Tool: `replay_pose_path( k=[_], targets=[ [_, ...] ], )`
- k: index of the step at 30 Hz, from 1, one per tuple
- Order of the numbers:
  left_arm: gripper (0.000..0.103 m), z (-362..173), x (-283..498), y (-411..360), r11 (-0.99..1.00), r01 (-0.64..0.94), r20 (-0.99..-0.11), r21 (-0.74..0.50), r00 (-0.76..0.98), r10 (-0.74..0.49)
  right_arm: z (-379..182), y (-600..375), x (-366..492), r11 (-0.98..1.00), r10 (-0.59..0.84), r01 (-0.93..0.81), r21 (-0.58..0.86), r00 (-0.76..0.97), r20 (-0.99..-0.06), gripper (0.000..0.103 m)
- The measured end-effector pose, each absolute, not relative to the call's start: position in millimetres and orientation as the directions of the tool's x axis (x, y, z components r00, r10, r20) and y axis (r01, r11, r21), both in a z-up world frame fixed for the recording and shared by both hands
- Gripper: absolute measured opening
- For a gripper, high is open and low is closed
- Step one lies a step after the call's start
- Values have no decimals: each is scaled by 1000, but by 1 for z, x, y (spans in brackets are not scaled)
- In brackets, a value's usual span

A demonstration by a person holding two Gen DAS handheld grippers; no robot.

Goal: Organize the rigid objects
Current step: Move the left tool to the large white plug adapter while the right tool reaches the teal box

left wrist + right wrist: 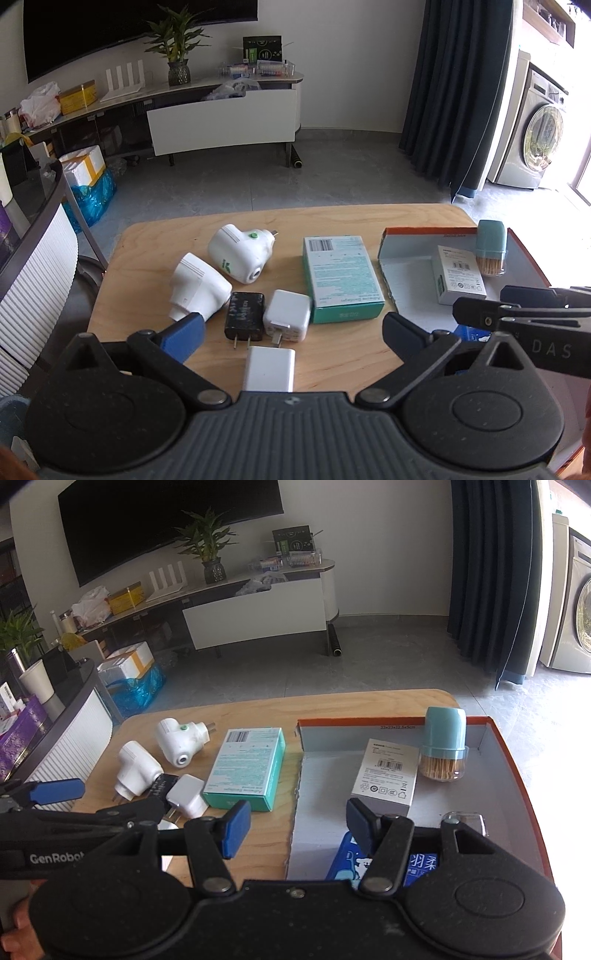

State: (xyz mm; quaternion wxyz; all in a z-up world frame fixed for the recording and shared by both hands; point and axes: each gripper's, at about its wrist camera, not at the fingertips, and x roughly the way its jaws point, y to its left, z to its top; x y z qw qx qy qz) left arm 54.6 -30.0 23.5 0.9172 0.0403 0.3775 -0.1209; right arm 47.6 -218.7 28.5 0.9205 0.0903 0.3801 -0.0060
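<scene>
The rigid objects are lying on the wooden desk [332,221]: the red-rimmed tray [509,746] is sitting at its right edge, holding a white box [386,775] and a toothpick jar [443,746]. The teal box [341,277] is resting mid-desk, with two white plug-in devices [236,258] toward the left edge and three chargers [288,310] nearer the front. Both the left gripper [291,332] and right gripper [297,830] are hovering with fingers wide, holding nothing.
</scene>
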Motion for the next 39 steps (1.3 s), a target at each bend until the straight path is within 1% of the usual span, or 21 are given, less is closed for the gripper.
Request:
replay_pose_path(
  k=[4,20,30,37,39],
  targets=[
    [103,20,60,-19,974,227,-716,-10,678,-166,27,-209,53,984,72,62,164,706,-704,70],
    [103,20,65,4,979,205,-708,-5,690,-148,21,-182,63,987,102,20,160,692,-714,70],
    [103,4,90,35,984,178,-729,-12,672,-130,20,-180,67,986,114,9,167,696,-709,70],
    [103,-14,118,41,974,226,-742,30,658,-130,19,-183,73,985,123,3,175,700,-704,70],
    [103,-19,125,43,970,242,-743,22,653,-146,19,-184,74,983,127,4,182,703,-700,70]
  ],
)
